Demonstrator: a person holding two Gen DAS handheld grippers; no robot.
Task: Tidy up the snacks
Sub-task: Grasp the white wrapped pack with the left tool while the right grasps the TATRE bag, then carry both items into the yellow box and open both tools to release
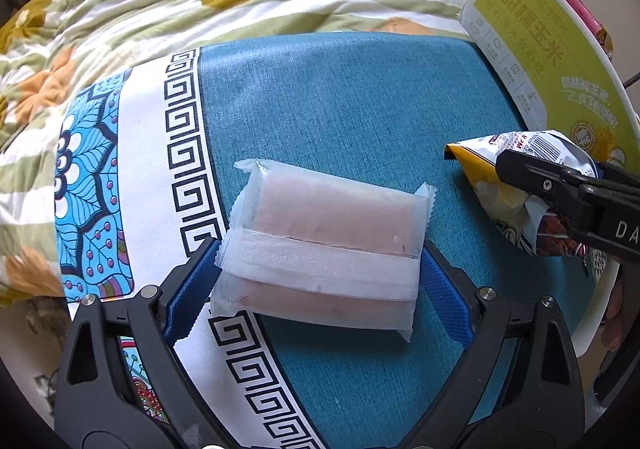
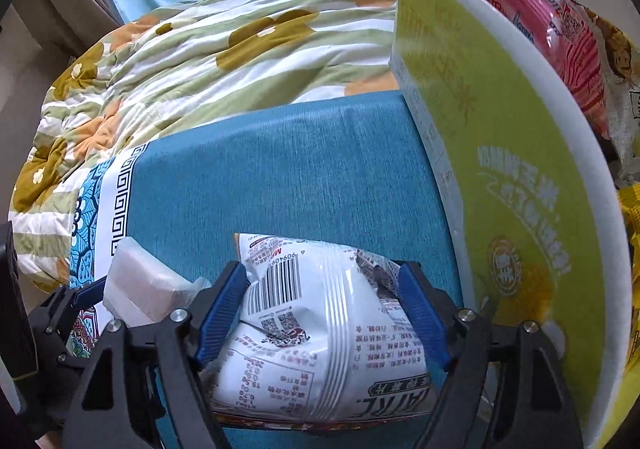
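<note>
Nearest you, your left gripper [image 1: 320, 281] straddles the translucent wafer pack [image 1: 320, 249] on the blue cloth [image 1: 360, 101]; its blue pads stand beside the wrapper ends, and you cannot tell whether they press yet. At three o'clock from there, your right gripper [image 2: 324, 313] has its pads against the sides of the white chip bag [image 2: 316, 329], gripping it. Farther off, at one o'clock, the green box [image 2: 500, 169] already holds a pink packet [image 2: 552, 29]. You appear to be mid-pickup; next, lift the chip bag over the box's white rim before letting go.
</note>
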